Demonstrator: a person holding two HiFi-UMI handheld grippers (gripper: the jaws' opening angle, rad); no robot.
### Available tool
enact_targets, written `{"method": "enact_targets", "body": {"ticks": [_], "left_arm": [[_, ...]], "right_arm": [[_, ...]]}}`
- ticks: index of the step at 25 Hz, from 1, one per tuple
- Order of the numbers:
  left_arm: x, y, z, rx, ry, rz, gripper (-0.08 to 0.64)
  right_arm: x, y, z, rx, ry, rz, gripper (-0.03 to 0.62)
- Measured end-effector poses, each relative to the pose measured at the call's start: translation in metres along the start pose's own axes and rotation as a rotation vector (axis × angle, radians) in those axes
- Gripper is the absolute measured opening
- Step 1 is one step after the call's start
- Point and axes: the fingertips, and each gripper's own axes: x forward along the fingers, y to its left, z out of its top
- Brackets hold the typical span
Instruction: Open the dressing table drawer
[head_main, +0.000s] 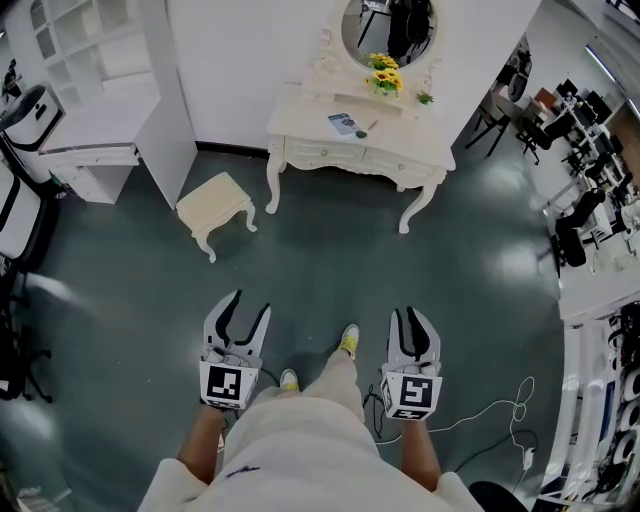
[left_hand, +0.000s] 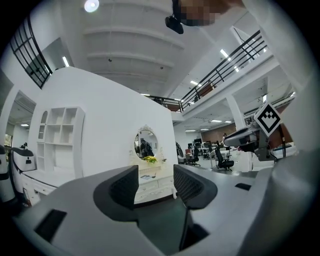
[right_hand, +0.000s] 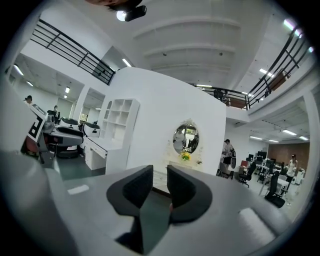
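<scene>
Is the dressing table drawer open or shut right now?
Shut: both drawer fronts sit flush with the dressing table frame.

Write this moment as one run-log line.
stage: standing away from dressing table | left hand-held gripper: open, empty | right hand-held gripper: open, empty | drawers: shut

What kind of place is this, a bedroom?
Probably a staged bedroom corner inside a big open office or lab hall. A white dressing table with an oval mirror and a stool stand before a partition wall, while office chairs crowd the right side and a balcony railing runs overhead.
</scene>
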Motion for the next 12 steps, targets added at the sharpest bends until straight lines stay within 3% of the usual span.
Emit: {"method": "enact_targets", "body": {"ticks": [2, 6, 12], "left_arm": [[0.000, 0.004, 0.000, -0.004, 0.000, 0.003, 0.239], [0.002, 0.012, 0.004, -0.012, -0.013, 0.011, 0.286], [0.007, 0.004, 0.006, 0.033, 0.015, -0.048, 0.341]], "right_arm": [[0.002, 0.000, -0.002, 0.035, 0.006, 0.007, 0.103], [0.007, -0.001, -0.004, 0.219, 0.005, 0.045, 0.137], [0.015, -0.006, 0.005, 0.221, -0.021, 0.004, 0.292]]}}
